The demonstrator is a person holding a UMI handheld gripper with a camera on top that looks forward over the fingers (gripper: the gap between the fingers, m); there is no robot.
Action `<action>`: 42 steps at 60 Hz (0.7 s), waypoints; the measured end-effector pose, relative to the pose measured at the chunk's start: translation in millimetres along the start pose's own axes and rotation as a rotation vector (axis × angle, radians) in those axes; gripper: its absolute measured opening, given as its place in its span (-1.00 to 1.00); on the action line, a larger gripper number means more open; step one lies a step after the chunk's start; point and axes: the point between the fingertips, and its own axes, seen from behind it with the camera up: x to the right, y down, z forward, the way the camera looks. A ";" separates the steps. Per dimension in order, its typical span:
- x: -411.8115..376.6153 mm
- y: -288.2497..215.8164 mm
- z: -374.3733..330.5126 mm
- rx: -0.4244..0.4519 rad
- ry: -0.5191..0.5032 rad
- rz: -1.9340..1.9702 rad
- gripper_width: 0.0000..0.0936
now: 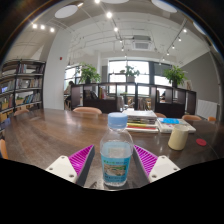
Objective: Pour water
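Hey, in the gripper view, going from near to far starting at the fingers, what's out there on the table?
Near to far: the gripper with its fingers open, the water bottle standing between them with gaps at both sides, then the cream cup further out on the wooden table, then the stack of books.

A library or reading lounge: bookshelves (20,88) line one wall, a long wooden table (60,135) carries stacked books (141,122), with potted plants (90,74) by big windows (130,80)
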 end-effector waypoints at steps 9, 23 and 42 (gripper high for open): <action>1.0 -5.3 13.2 0.039 0.019 0.033 0.29; 4.0 -5.5 17.5 0.046 0.013 0.062 -0.27; 11.1 -8.0 20.9 0.042 0.032 0.075 -0.35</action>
